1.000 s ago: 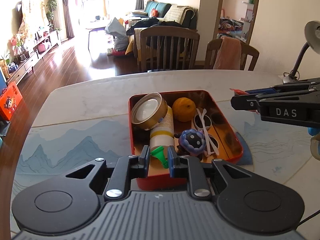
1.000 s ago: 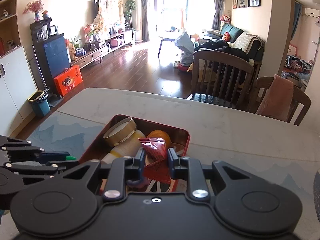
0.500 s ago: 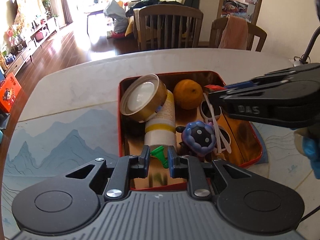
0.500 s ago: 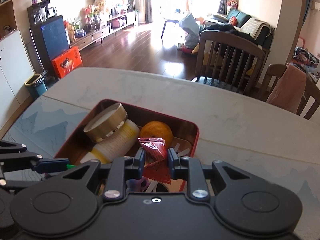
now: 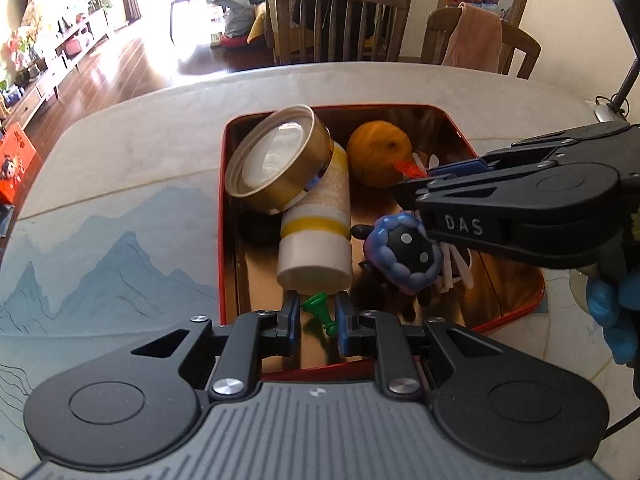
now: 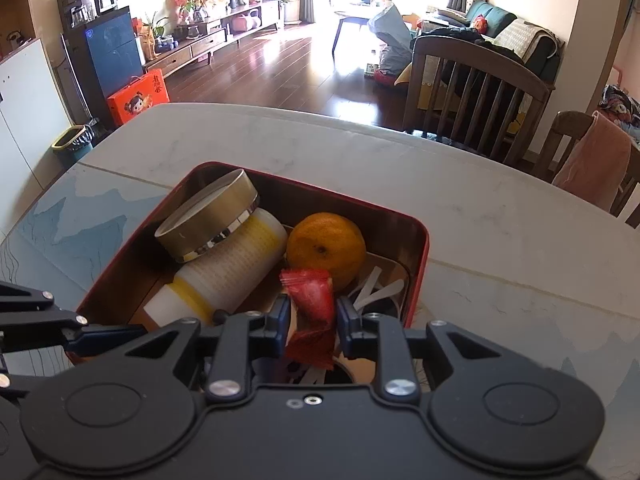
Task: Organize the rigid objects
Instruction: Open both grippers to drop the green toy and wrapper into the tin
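My two tongs over one red tin (image 5: 221,216) on the counter (image 6: 500,232).
Left tongs (image 5: 318,316) pinch one green peg (image 5: 318,307); right tongs (image 6: 311,322) pinch one red packet (image 6: 311,308). Tin holds one orange (image 6: 326,250), one bottle (image 5: 316,240); white pieces beneath are half hidden.

- table (image 5: 168,132), pale marble top with blue mountain print, spreads ahead and to the sides of the fingers
- wooden slat-back chair (image 5: 340,20) beyond the table's far edge, straight ahead of the fingers
- second chair (image 5: 516,46) with pink towel (image 5: 476,38) draped on it, ahead and right
- orange gift box (image 6: 138,98) on dark wood floor, far ahead, left
- bin (image 6: 72,146) near it
- teal sofa (image 6: 488,20) far ahead, right
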